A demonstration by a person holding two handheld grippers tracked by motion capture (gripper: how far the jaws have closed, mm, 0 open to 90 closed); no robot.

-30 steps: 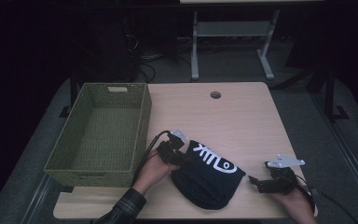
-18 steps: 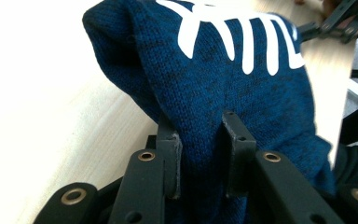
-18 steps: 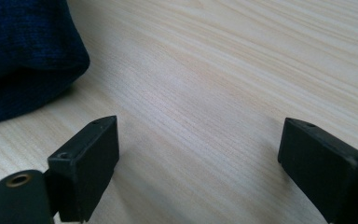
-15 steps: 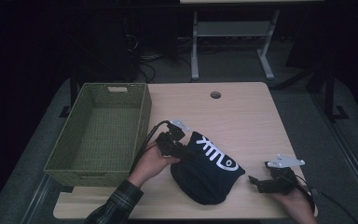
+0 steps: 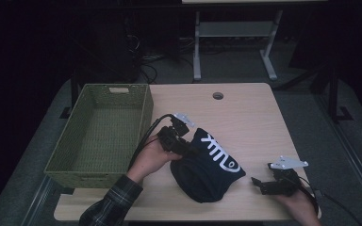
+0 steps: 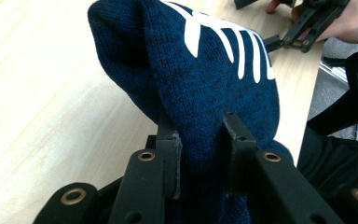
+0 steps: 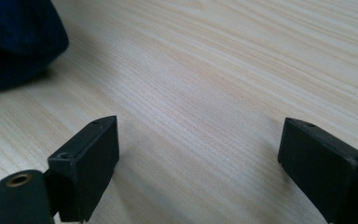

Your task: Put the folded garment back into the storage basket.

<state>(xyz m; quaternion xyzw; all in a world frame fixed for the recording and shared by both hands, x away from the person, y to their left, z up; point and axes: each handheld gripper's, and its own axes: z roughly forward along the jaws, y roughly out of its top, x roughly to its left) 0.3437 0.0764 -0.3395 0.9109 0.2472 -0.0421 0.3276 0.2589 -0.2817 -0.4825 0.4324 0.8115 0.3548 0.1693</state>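
A dark blue knit hat [image 5: 207,165] with white lettering lies at the front middle of the wooden table [image 5: 250,117]. My left gripper [image 5: 181,146] is shut on the hat's left edge and holds that side up off the table. In the left gripper view both pads pinch a fold of the hat [image 6: 205,79], with the left gripper [image 6: 200,135] squeezing the knit. My right gripper [image 5: 259,182] rests low at the front right, just right of the hat. Its jaws stand wide apart in the right gripper view [image 7: 198,140] with bare wood between them, and the hat [image 7: 14,42] sits at the upper left.
A green woven basket [image 5: 143,117] stands along the table's left side, with nothing showing inside. A round cable hole [image 5: 218,96] sits near the far edge. The other hand's gripper [image 6: 279,42] appears beyond the hat in the left gripper view.
My left gripper has risen and shifted slightly away from the front edge, pulling the hat's left side up with it. The right gripper has stayed where it was.
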